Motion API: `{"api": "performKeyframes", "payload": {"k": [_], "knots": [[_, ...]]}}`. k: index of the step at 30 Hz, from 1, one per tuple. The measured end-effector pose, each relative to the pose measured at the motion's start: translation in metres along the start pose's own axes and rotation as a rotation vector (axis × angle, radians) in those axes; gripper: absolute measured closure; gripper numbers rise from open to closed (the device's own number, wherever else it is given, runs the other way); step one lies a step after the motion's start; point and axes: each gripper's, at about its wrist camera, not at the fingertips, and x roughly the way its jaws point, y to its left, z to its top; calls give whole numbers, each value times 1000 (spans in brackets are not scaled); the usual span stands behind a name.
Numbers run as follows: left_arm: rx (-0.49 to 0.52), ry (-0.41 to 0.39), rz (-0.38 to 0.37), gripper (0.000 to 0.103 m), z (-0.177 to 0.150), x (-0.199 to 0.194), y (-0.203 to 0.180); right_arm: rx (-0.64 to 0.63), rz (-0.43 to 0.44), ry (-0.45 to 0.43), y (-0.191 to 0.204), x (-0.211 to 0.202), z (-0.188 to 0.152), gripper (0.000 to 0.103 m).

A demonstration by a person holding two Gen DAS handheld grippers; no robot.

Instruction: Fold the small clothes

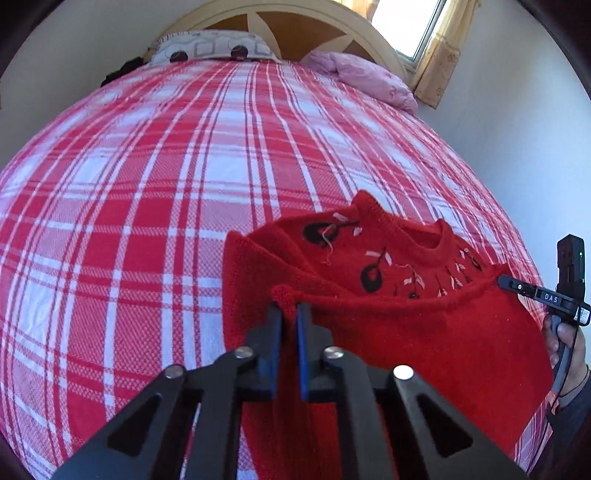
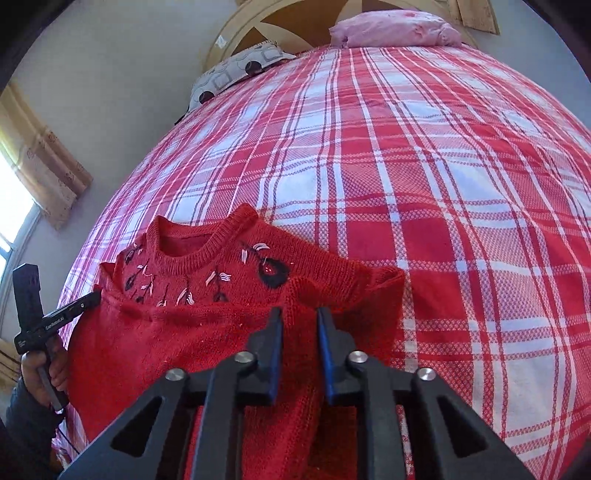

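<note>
Folding a red sweater on a plaid bed

Lying on the red-and-white plaid bedspread (image 1: 155, 192), the red sweater (image 1: 424, 332) has its hem folded up toward the neckline, so the black and pink flower embroidery (image 1: 373, 275) shows just beyond the folded edge. The left gripper (image 1: 289, 314) has its jaws nearly together, pinching a corner of that folded knit edge, which bunches up just past the blue pads. The right gripper (image 2: 299, 317) holds its jaws a little apart, with a ridge of red knit clamped between them at the other end of the same fold.

From the left wrist view, the right gripper's tip touches the sweater's far corner at the right, with a hand (image 1: 565, 354) wrapped round its handle. From the right wrist view, the left gripper's tip (image 2: 86, 301) meets the fold at the left, another hand (image 2: 44, 373) below it.

Well beyond both jaws, at the head of the bed, sit a patterned pillow (image 1: 210, 46) and a pink pillow (image 1: 369, 79) against a wooden headboard (image 1: 295, 26). A curtained window (image 1: 413, 26) lies off to the side.
</note>
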Motion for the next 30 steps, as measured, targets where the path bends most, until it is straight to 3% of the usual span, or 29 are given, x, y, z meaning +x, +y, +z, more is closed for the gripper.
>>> {"api": "performKeyframes", "payload": {"k": [5,10,18,21,23,25,28,29,30], "knots": [[24,-98,-20,96,10,-28,-3,-31,3,-79,9,-19,5,94],[2,-144,-25,96,25,-33,-4,-21,2,-147,14,-31,22,94],[-35,-90,42,96,46,19,8,-1,-77,-127,3,0,36,94],[-1,-81,64,96,44,28,2,0,-105,-88,-4,16,37,94],[21,-58,87,93,40,33,0,-3,-106,-4,-9,34,35,94],[22,-41,101,89,37,33,1,-26,-111,-12,-11,34,33,94],[-33,-60,82,84,34,14,7,-59,-154,-25,-5,20,29,79],[-47,-72,91,74,34,7,8,-66,-186,-43,-4,11,27,64],[-58,-82,100,67,31,-2,9,-69,-205,-65,-3,3,24,55]]}}
